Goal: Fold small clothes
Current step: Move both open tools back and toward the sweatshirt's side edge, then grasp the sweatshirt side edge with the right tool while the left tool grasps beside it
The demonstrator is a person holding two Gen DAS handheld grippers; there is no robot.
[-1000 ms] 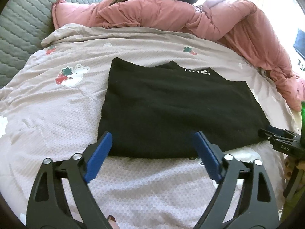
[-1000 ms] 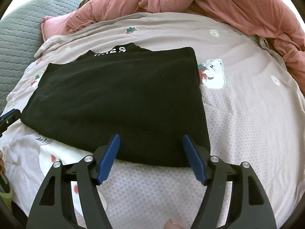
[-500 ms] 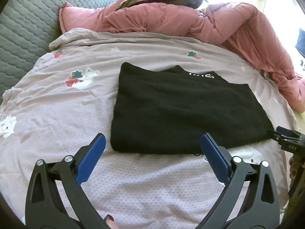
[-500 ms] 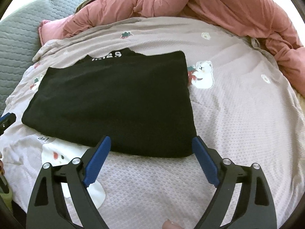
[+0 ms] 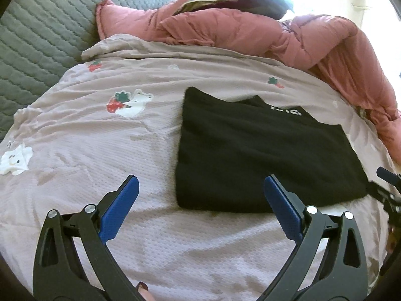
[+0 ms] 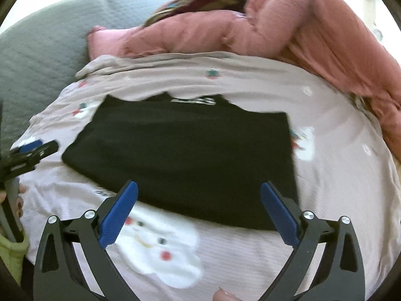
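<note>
- One black garment (image 5: 265, 155) lies flat on the bed cover (image 5: 100, 138), folded into a rough rectangle, with a strip of white lettering showing along its far edge.
- Its near edge runs just beyond the fingertips of both grippers; neither tool touches the cloth.
- Left gripper (image 5: 200, 200) hangs low over the cover with its blue-padded jaws spread wide and nothing between them; the garment's near left corner sits between its two fingers, closer to the right one.
- Right gripper (image 6: 199, 203) is likewise wide open and empty, above the garment's near edge, with a white bear print (image 6: 160, 248) on the cover just under it. This view is motion-blurred, so fine detail of the edge is unclear.
- Judging from the tidy rectangle, the fold looks well along, and a further halving may be the step in hand.
- To do it well, each tool should come down on a near corner and pinch all layers together, not just the top one.
- Both corners should then rise evenly and travel as a pair, so the edge lands square on the far edge.
- Farther off, a pink duvet (image 5: 250, 32) is heaped along the back of the bed, with a grey quilted cushion (image 5: 37, 30) on the left.
</note>
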